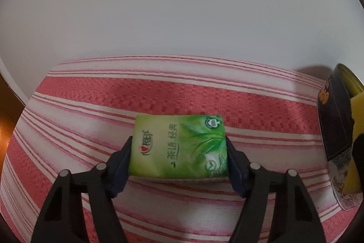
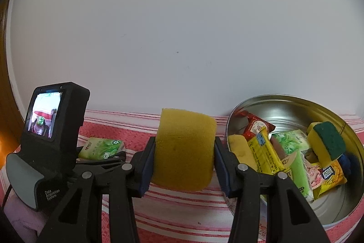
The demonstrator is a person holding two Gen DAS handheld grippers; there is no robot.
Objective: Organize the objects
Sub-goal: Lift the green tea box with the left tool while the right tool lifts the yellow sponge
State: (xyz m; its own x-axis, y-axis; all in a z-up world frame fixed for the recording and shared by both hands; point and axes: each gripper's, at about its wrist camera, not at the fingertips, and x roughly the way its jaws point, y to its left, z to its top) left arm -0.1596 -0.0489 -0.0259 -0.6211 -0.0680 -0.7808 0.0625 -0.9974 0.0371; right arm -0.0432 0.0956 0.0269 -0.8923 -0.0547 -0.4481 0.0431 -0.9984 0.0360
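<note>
A green tissue pack (image 1: 177,136) lies flat on the striped cloth. My left gripper (image 1: 179,144) stands around it, its blue pads touching the pack's two short sides. From the right wrist view the same pack (image 2: 102,147) shows at the left, beside the left gripper's body with its small screen (image 2: 45,120). My right gripper (image 2: 184,140) is shut on a yellow sponge (image 2: 184,152), which it holds just above the cloth, left of a round metal tin (image 2: 284,106). The tin holds several snack packets, another green pack and a yellow-green scouring sponge (image 2: 327,142).
A red and white striped cloth (image 1: 159,88) covers the surface and ends at a white wall (image 1: 182,3). The tin's dark outer wall (image 1: 334,124) stands at the right edge of the left wrist view. Brown wood (image 1: 9,106) shows at the far left.
</note>
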